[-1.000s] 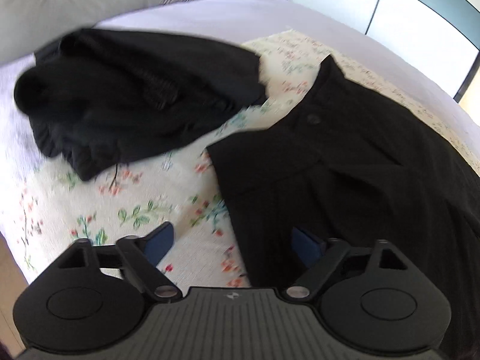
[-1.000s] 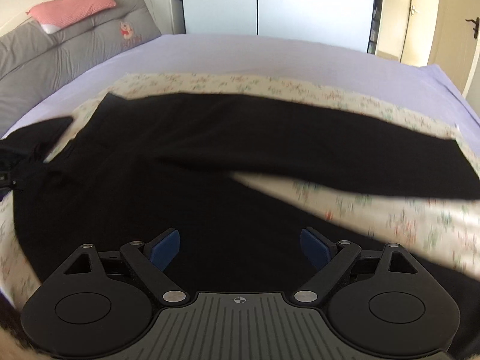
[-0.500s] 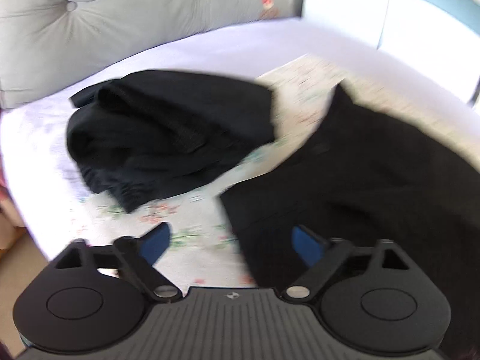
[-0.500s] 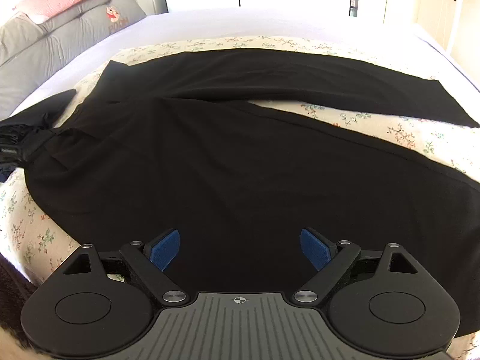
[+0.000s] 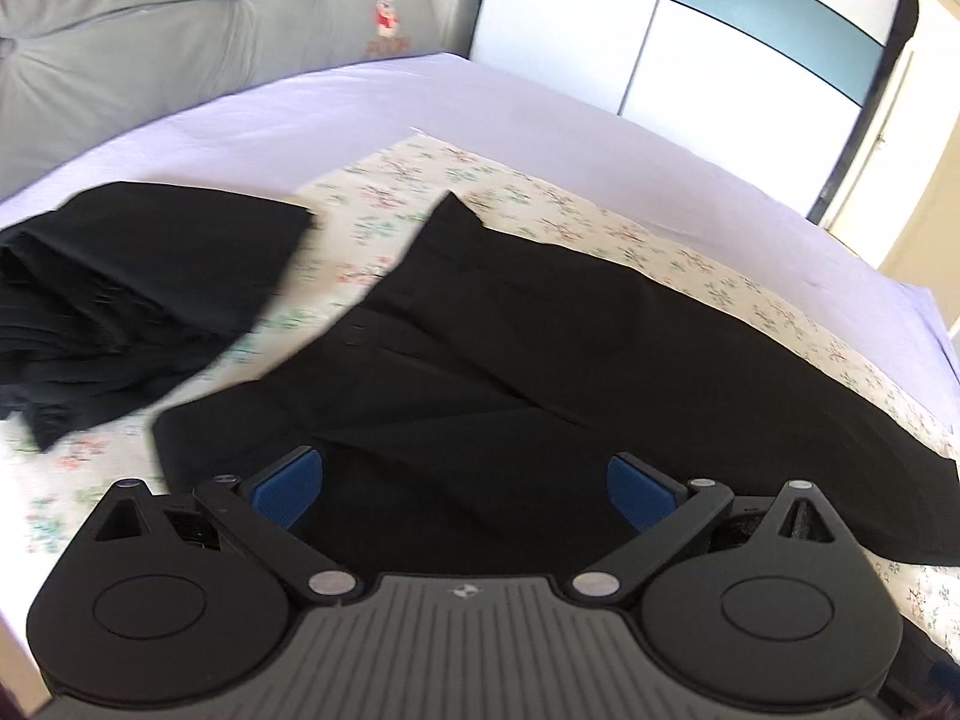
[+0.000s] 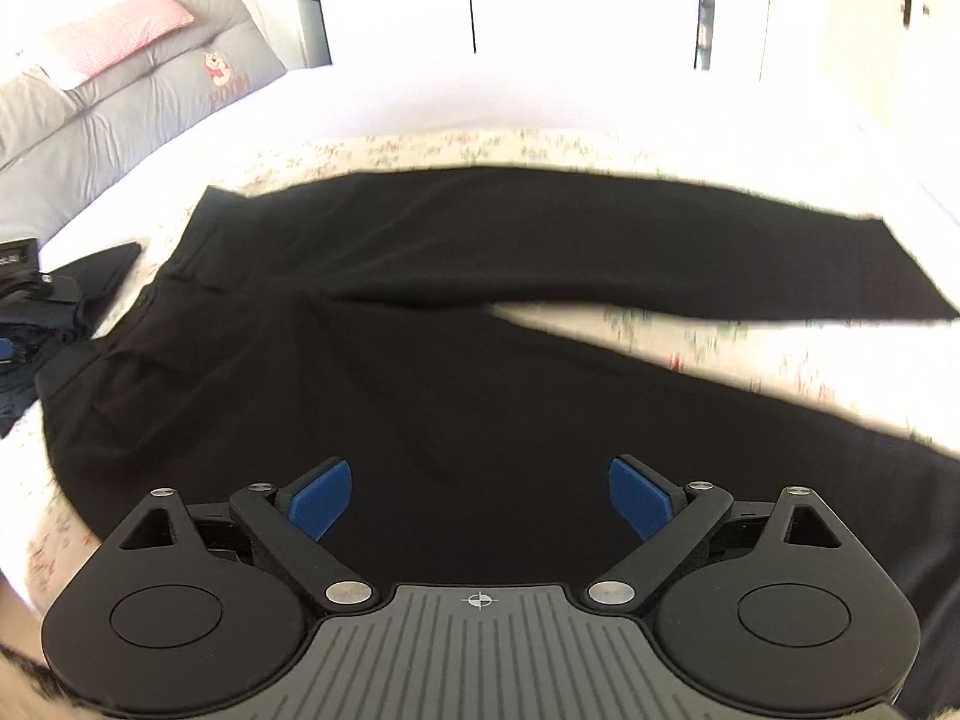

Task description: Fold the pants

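Observation:
Black pants [image 6: 420,360] lie spread flat on a floral sheet [image 6: 780,354], waistband to the left and both legs running right in a narrow V. In the left wrist view the same pants [image 5: 510,360] show their waistband corner and button. My left gripper [image 5: 468,489] hovers over the waist end, open, nothing between its blue pads. My right gripper [image 6: 480,498] hangs above the near leg; its jaws are opening wider, with only cloth below them and nothing pinched.
A heap of other black clothes [image 5: 120,288] lies left of the pants on the floral sheet [image 5: 540,210]. A grey headboard cushion [image 5: 180,48] runs along the far side of the lilac bed [image 5: 480,108]. Wardrobe doors [image 5: 750,60] stand beyond.
The left gripper has risen and swung right, so the clothes heap slid left and more of the pants shows. The right view shifted slightly over the near leg.

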The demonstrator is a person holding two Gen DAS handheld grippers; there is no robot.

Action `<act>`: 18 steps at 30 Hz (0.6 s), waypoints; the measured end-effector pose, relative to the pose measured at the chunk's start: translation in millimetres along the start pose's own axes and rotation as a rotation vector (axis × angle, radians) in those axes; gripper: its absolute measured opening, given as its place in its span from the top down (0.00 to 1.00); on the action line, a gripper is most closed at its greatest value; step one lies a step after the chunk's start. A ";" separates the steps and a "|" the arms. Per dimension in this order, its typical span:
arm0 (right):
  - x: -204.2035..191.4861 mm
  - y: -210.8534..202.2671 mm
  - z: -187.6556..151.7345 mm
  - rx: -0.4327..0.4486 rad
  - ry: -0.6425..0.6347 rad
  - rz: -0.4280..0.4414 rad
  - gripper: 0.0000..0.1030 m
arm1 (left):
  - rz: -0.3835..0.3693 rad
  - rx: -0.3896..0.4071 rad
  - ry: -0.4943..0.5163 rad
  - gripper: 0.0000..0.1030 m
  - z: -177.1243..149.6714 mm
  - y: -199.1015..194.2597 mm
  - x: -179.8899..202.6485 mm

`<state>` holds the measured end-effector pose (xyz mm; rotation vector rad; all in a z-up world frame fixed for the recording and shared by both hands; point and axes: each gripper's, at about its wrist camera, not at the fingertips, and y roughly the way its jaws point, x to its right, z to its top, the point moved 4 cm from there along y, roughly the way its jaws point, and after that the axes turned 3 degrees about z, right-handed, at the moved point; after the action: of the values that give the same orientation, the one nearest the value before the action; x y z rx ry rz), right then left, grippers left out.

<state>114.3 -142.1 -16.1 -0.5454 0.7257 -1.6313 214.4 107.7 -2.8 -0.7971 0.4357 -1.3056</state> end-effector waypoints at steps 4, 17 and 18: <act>-2.3 12.9 18.4 0.058 -0.009 -0.026 0.02 | 0.011 -0.035 0.004 0.00 -9.2 27.1 4.3; -47.3 140.3 105.1 -0.004 -0.116 0.063 0.02 | 0.086 0.029 -0.055 0.00 36.6 54.8 -17.1; -52.5 151.5 114.1 -0.005 -0.125 0.080 0.02 | 0.082 0.021 -0.053 0.00 38.8 57.5 -16.6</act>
<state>308.2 -123.3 -43.4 -0.6090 0.6515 -1.5078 276.5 137.4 -21.3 -0.7868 0.4084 -1.2088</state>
